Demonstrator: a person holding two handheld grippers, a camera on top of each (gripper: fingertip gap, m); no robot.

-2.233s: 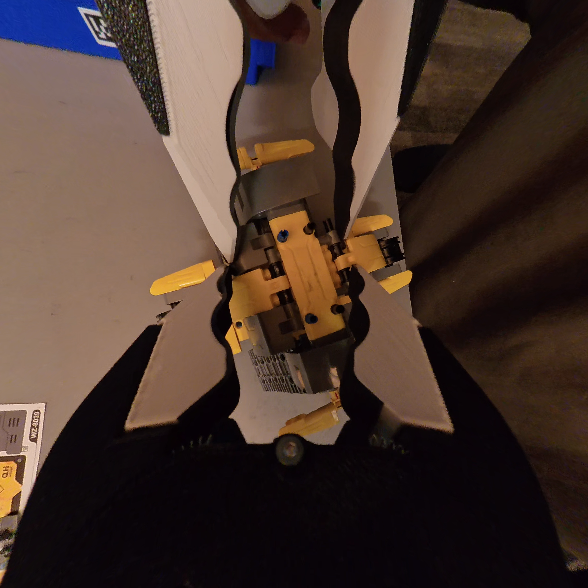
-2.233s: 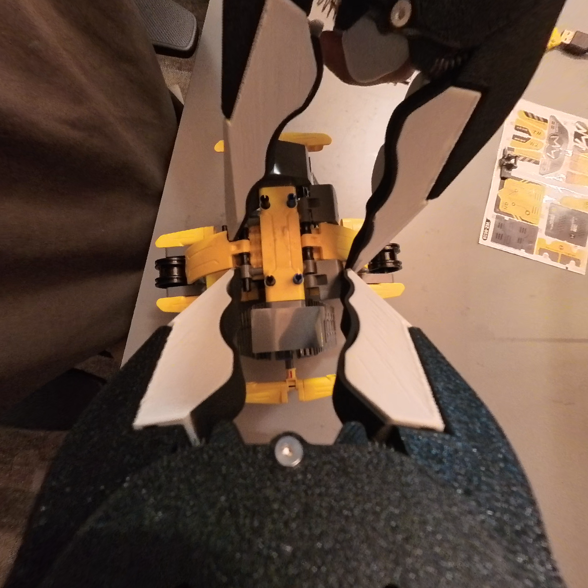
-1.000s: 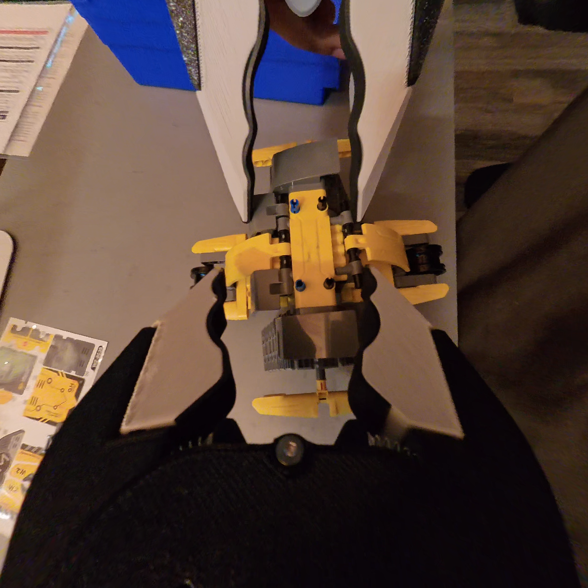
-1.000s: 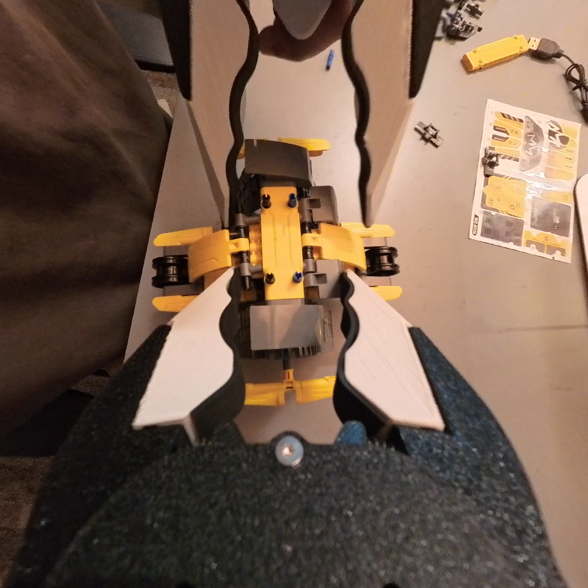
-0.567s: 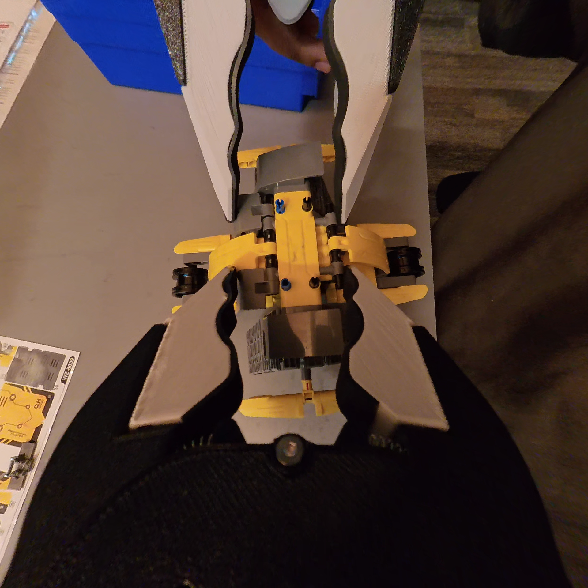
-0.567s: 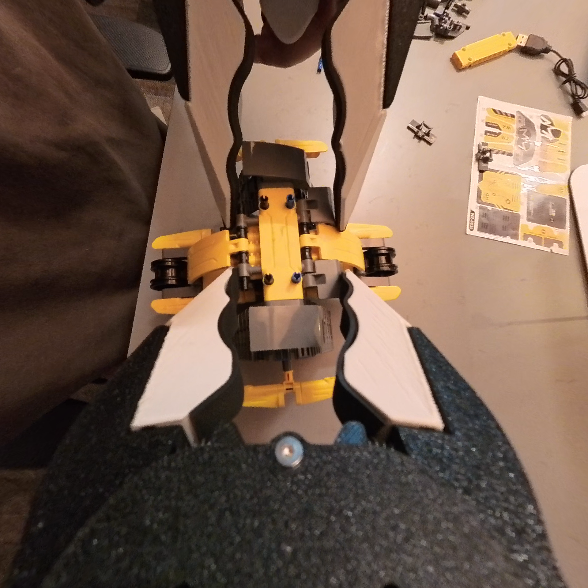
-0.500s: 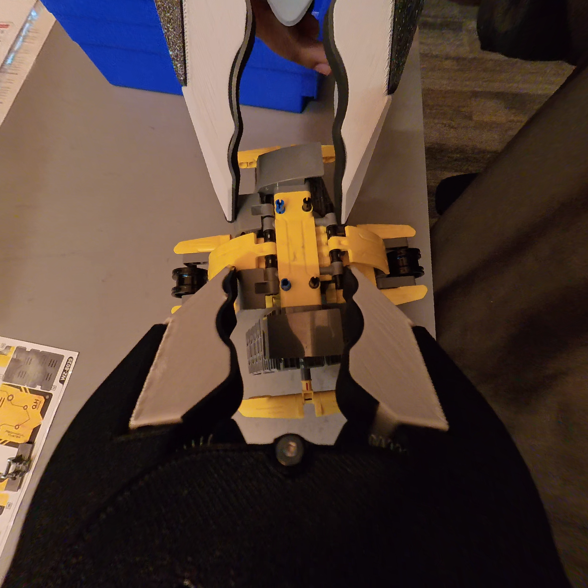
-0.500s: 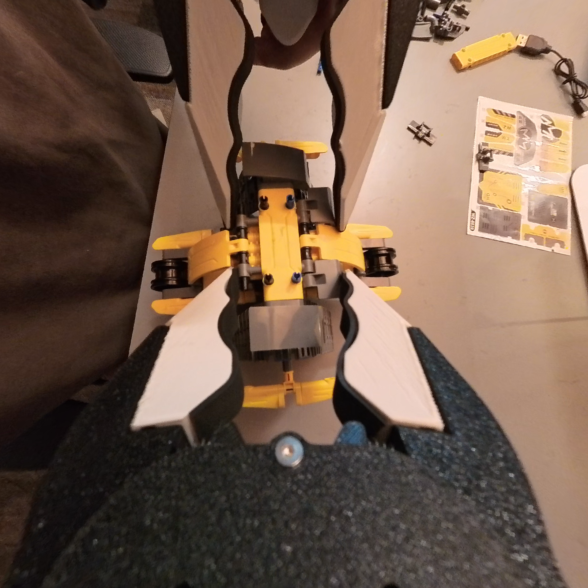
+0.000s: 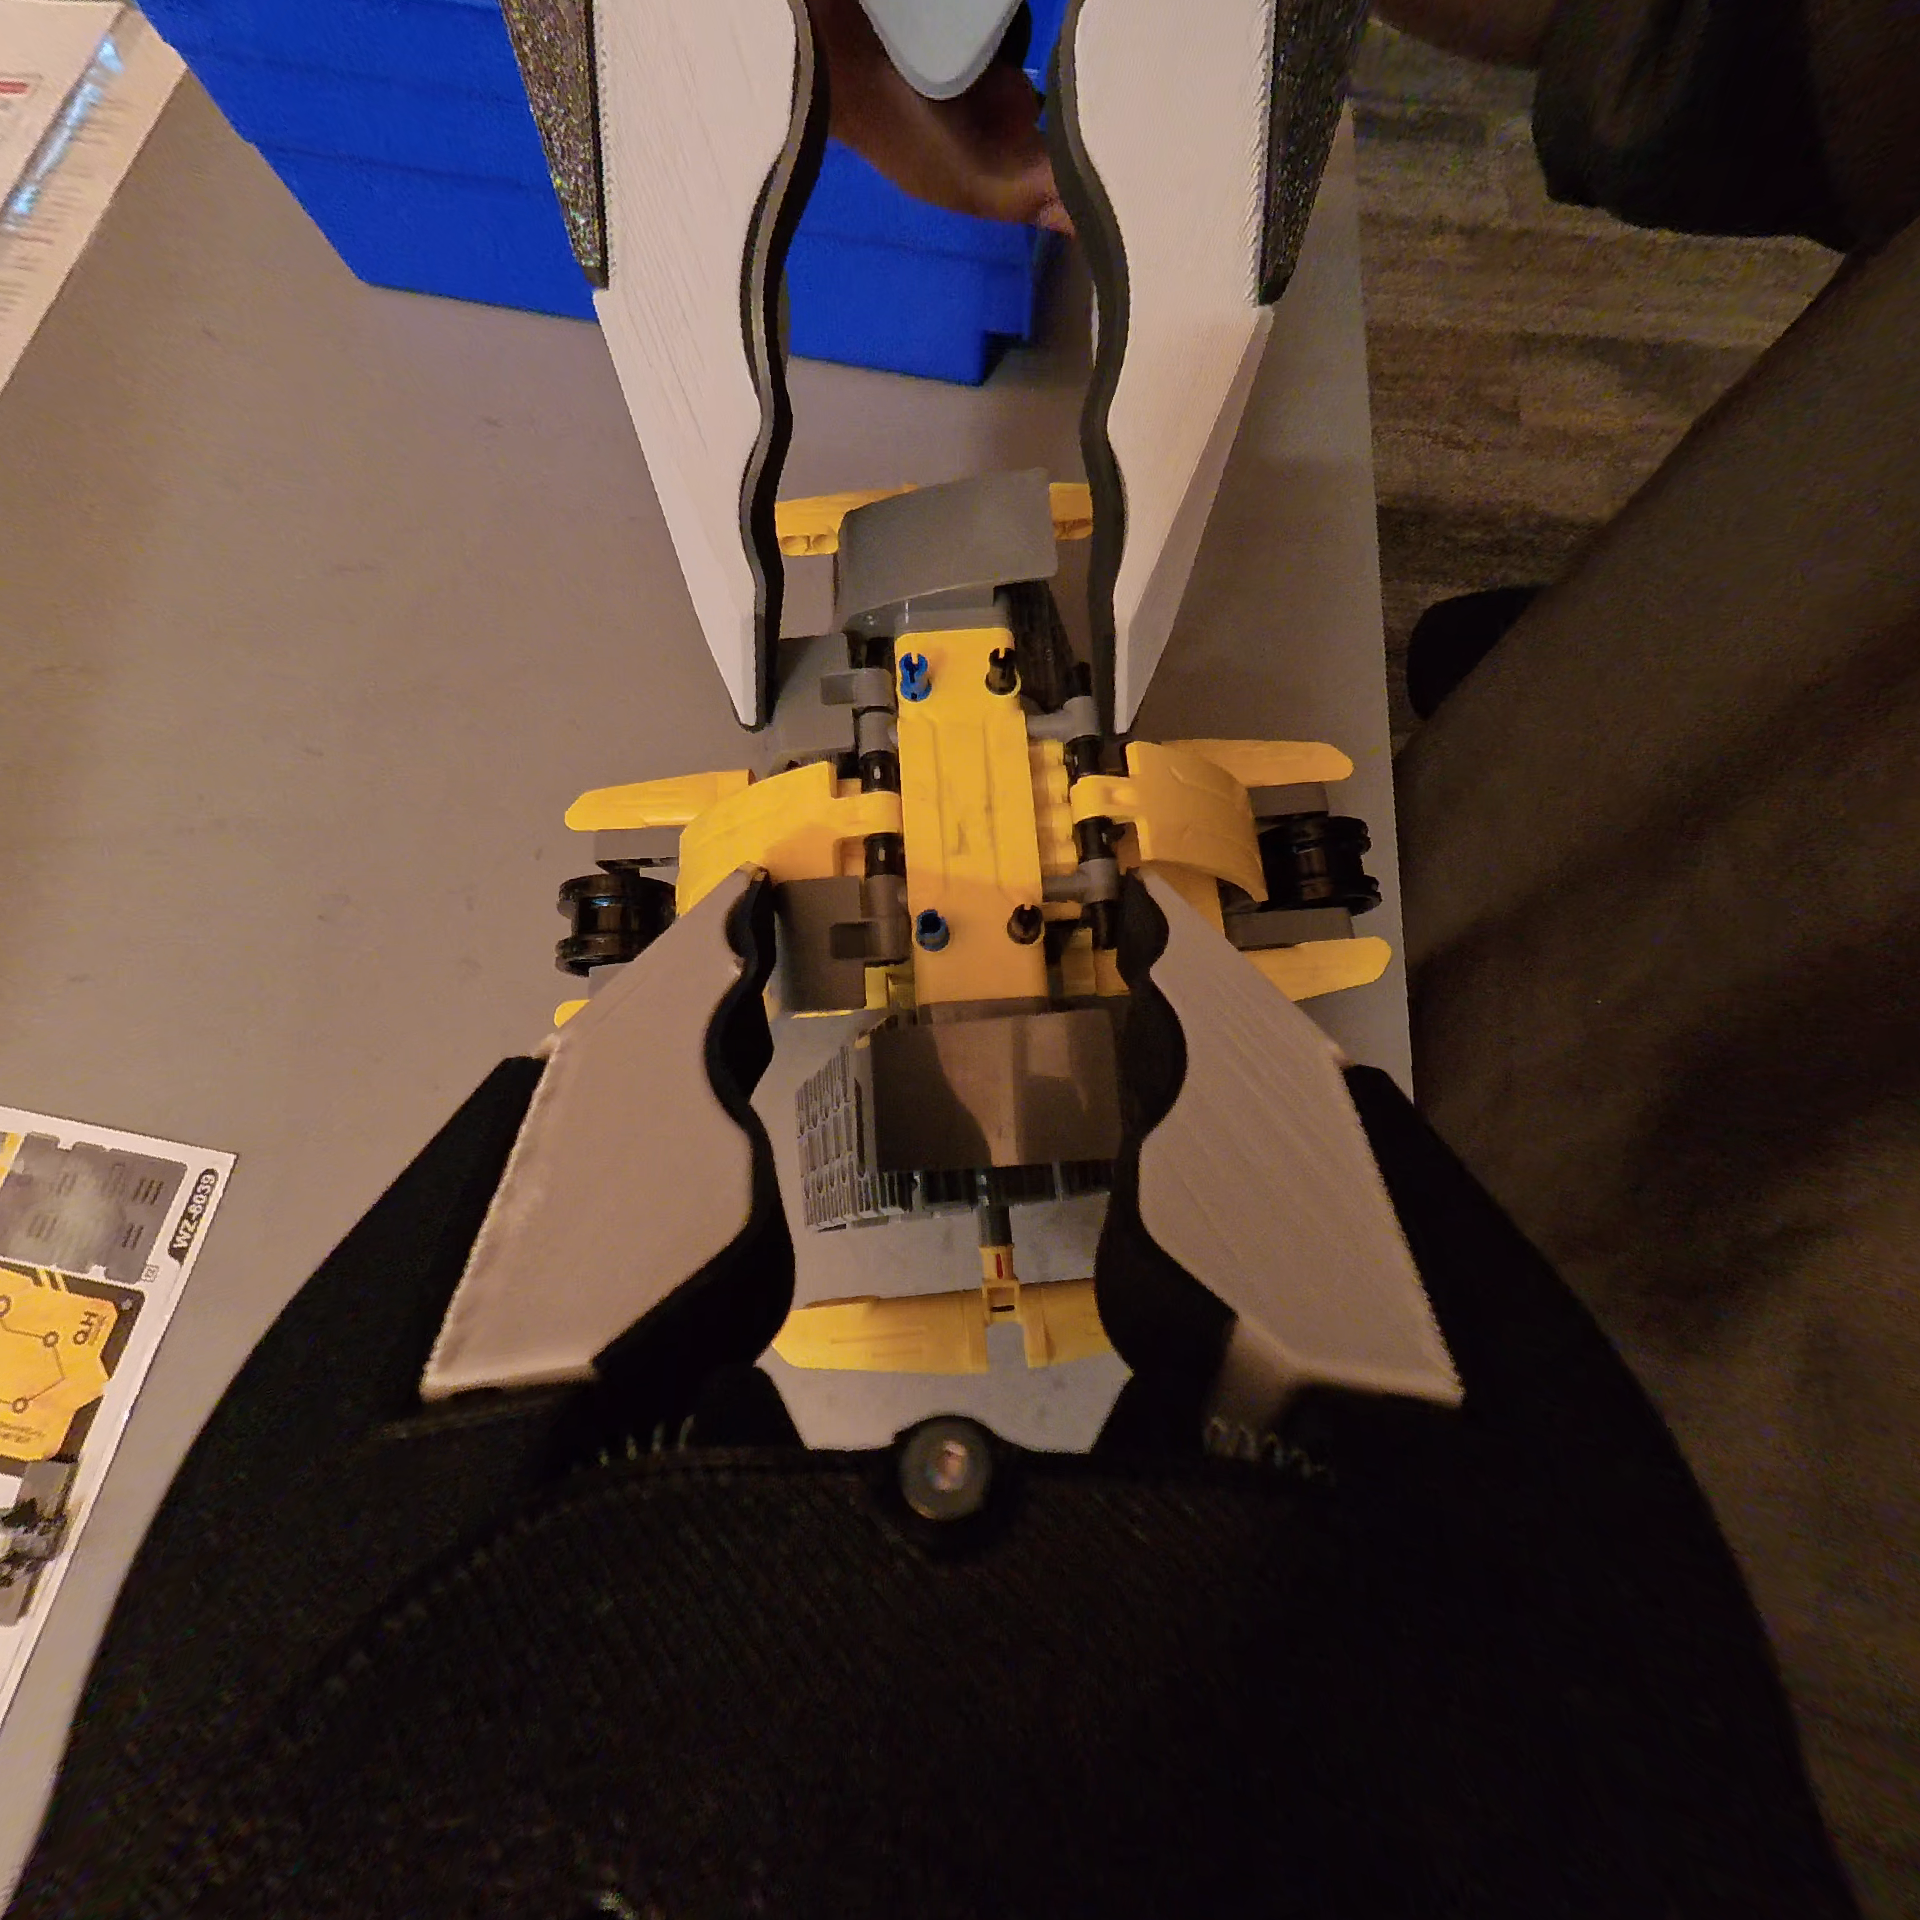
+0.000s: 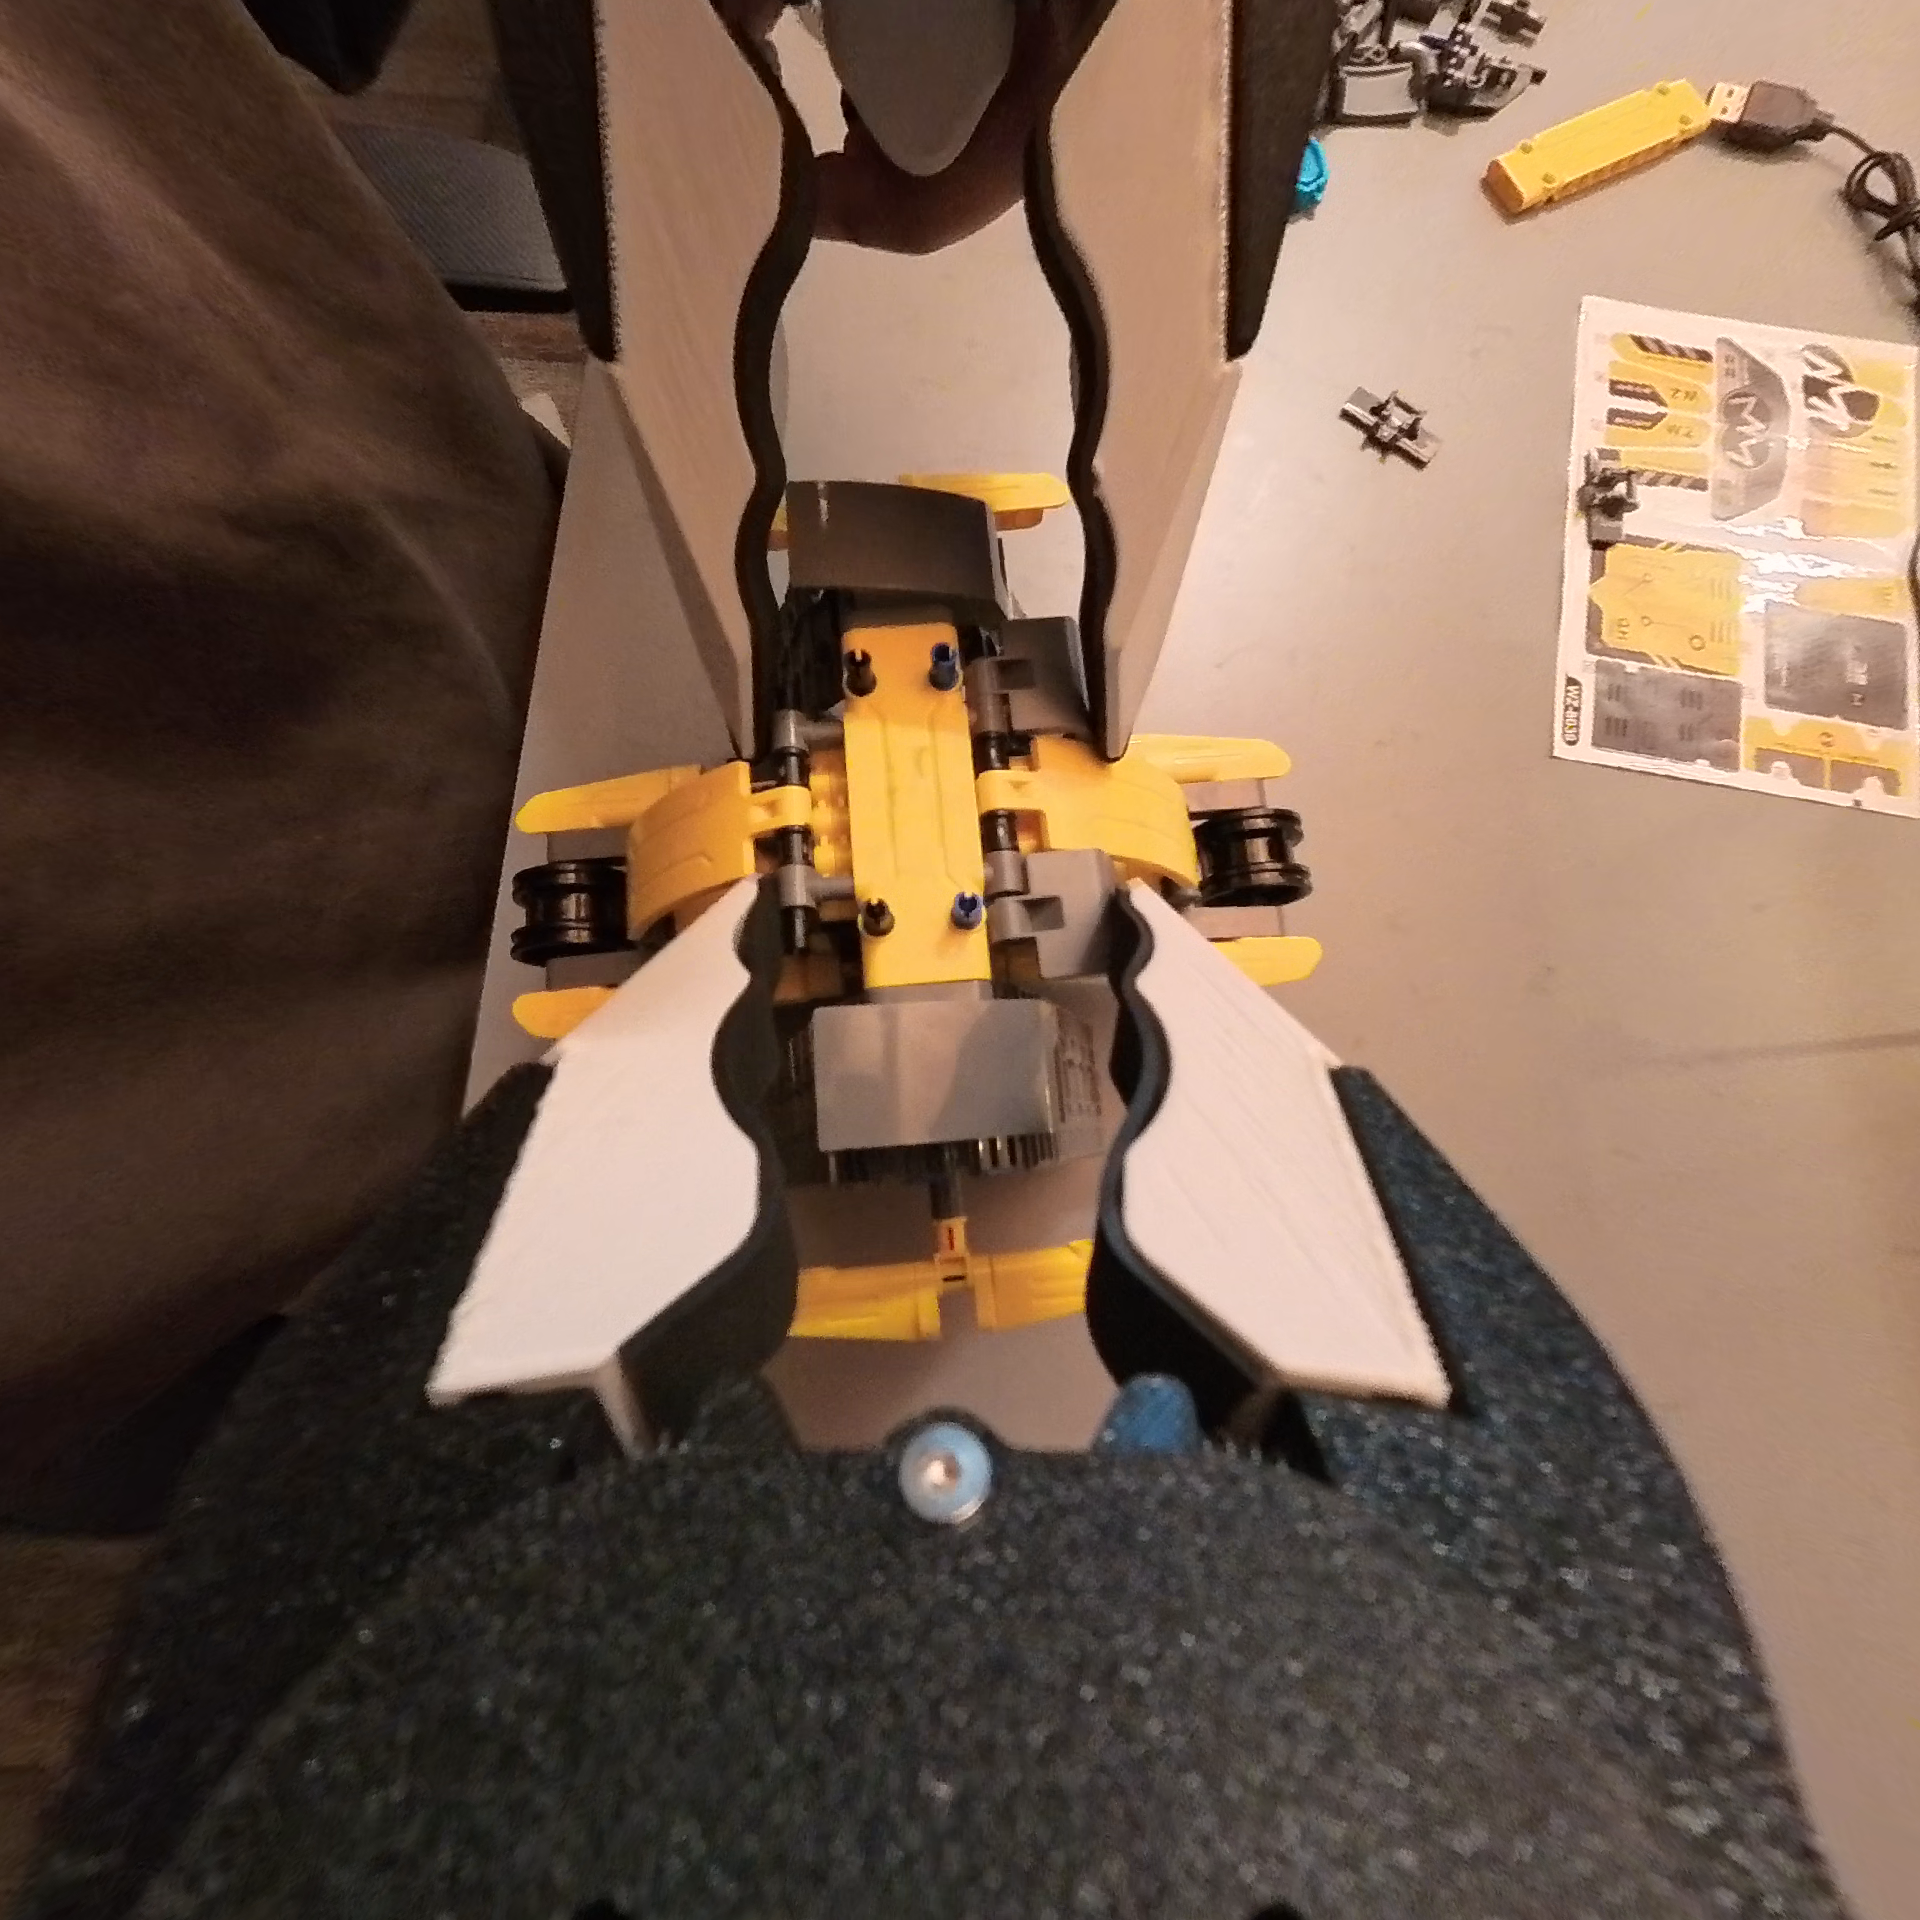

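Near the worktop's (image 9: pixel 260 644) edge, beside a brown-clothed person, I see a yellow and grey brick-built vehicle (image 9: pixel 966 862) resting on the grey surface, black wheels out to either side. My left gripper (image 9: pixel 940 904) straddles one end of it, jaws clenched on the grey motor block and body. My right gripper (image 10: pixel 940 904) grasps the opposite end the same way, its dark wavy pads pressed against the model's sides. Each gripper appears in the other's view, pointing back toward the camera, fingertips meeting the yellow fenders. Behind the model in the left view sits a blue bin (image 9: pixel 436 208). A sticker sheet (image 10: pixel 1745 582) lies flat on the worktop well apart from the model, with a small black connector (image 10: pixel 1392 421) between them. Farther off rests a yellow bar with a cable plugged in (image 10: pixel 1600 145).
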